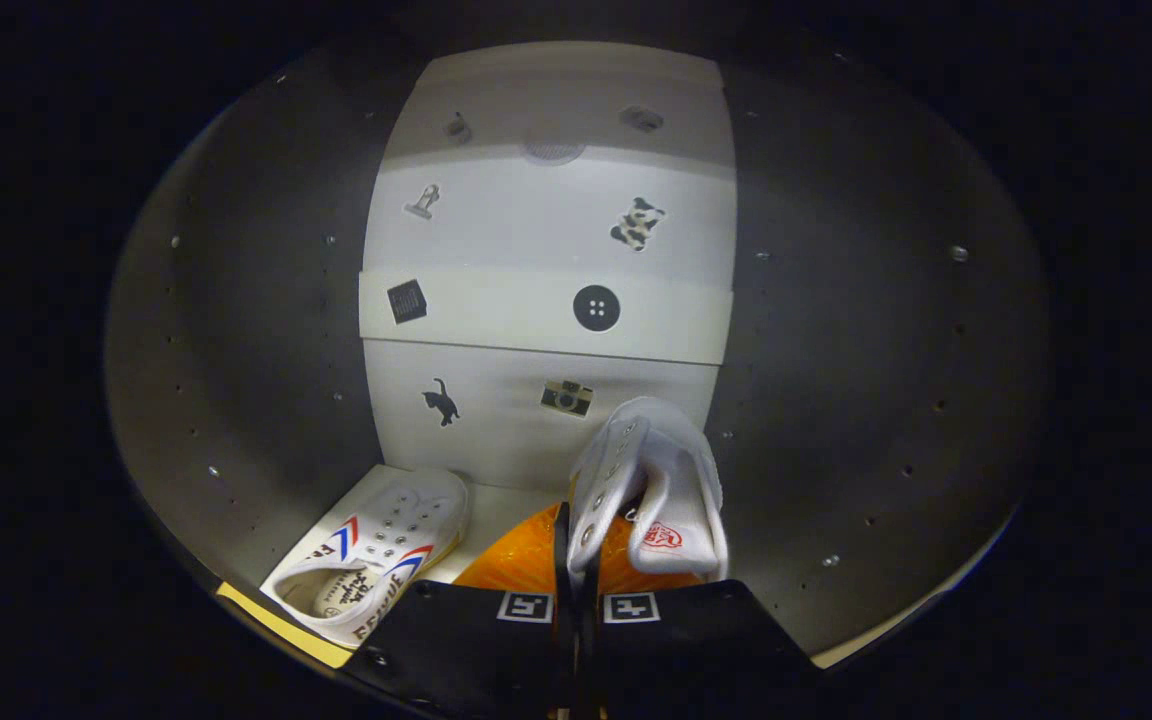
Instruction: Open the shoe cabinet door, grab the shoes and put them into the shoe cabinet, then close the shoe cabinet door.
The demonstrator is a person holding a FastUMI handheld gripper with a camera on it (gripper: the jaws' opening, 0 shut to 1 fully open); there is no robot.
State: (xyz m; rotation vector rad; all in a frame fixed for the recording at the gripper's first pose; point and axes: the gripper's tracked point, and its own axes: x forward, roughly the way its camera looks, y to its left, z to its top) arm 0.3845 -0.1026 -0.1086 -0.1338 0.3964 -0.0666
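We're looking into the shoe cabinet (236,330), dark side walls curving round on both sides, dotted with small holes. The pale back panel (546,300) runs up the middle, split by a lighter horizontal band, with little stickers (597,308) scattered over it; the ones near the top are too blurred to make out.

Down on the cabinet's pale floor (506,505), one white shoe (376,560) lies by the left wall, toe toward the back panel, red and blue stripes on its side, its opening facing us. Its heel end is cut off behind the gripper body.

And here's the second white shoe (651,480), held up just ahead of the gripper (576,560). The jaws are pressed close together with the shoe's eyelet edge pinched between them: clamped on it. The shoe rises toward the right wall, a red logo on its inner tongue. Whether its sole touches the floor is hidden.

Behind that shoe there's an orange shape (526,560), partly covered; hard to say what it is.
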